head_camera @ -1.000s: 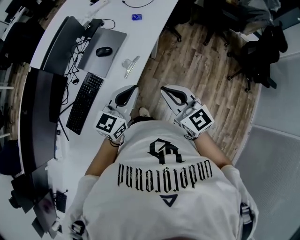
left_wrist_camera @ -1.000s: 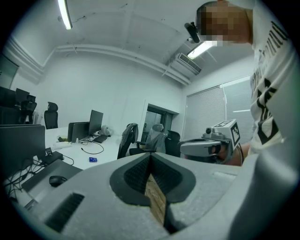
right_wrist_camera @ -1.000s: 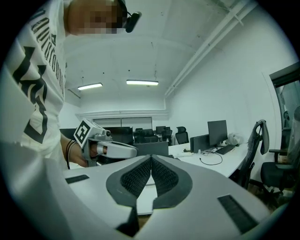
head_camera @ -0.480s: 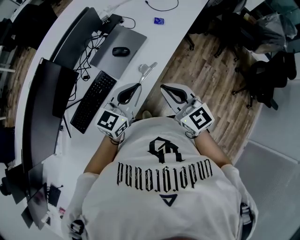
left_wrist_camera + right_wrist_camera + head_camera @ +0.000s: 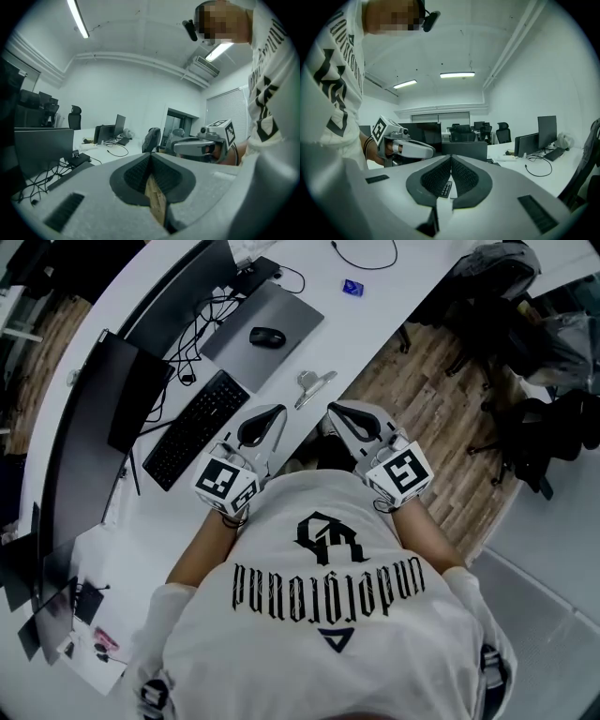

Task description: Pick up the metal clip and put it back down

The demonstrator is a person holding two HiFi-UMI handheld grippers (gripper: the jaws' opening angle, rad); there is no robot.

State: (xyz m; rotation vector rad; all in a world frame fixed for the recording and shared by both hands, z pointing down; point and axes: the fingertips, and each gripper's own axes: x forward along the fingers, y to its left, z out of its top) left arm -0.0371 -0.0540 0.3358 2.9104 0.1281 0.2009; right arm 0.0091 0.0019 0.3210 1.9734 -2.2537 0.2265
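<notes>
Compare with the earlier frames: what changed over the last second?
The person turned toward the desk. In the head view it swung right, and the clip now lies just ahead of the left gripper and right gripper. Nothing was taken or let go. Both grippers stay shut and empty, and the clip is untouched.

White T-shirt (image 5: 328, 634) with black gothic lettering; pale left tool (image 5: 278, 412) and right tool (image 5: 333, 412) (black-and-white marker cubes (image 5: 225, 486)).

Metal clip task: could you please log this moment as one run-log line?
stage: clip not yet grasped | metal clip: lying on desk near its edge | left gripper: shut, empty | right gripper: shut, empty
</notes>
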